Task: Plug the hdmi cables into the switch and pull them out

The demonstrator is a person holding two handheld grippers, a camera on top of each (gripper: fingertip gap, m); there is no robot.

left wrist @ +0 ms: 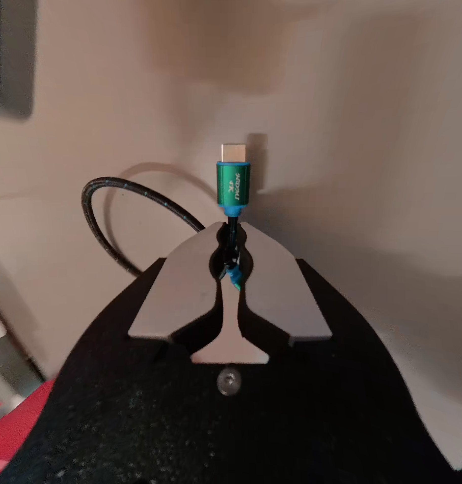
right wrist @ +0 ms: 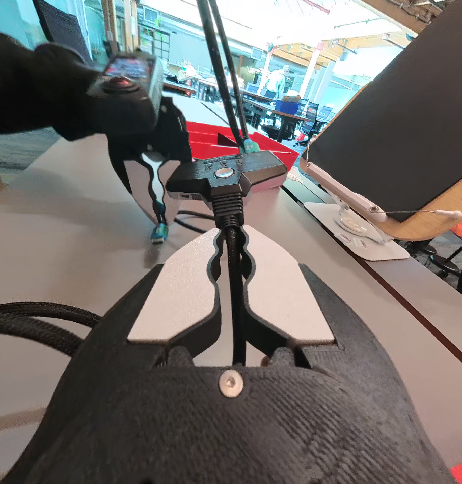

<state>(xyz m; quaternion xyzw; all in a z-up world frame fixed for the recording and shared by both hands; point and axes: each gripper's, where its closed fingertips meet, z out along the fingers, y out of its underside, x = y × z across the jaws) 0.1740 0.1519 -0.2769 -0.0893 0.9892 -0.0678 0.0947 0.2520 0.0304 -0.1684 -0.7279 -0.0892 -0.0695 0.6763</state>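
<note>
In the left wrist view my left gripper (left wrist: 232, 225) is shut on the black braided HDMI cable (left wrist: 101, 209) just behind its green plug (left wrist: 233, 187), whose gold tip points at the pale table. In the right wrist view my right gripper (right wrist: 231, 231) is shut on the switch's black tail cable (right wrist: 235, 275), holding the black switch (right wrist: 226, 171) lifted off the table. A second green HDMI plug (right wrist: 249, 145) sits in the switch's far side. The left gripper (right wrist: 161, 221) appears there left of the switch, its green plug (right wrist: 159, 234) pointing down at the table.
A red bin (right wrist: 208, 142) stands behind the switch. A dark angled panel on a white clamp stand (right wrist: 355, 209) is at the right. Black cables (right wrist: 41, 324) lie at the lower left on the pale table (right wrist: 67, 235). A red patch (left wrist: 12, 429) shows lower left.
</note>
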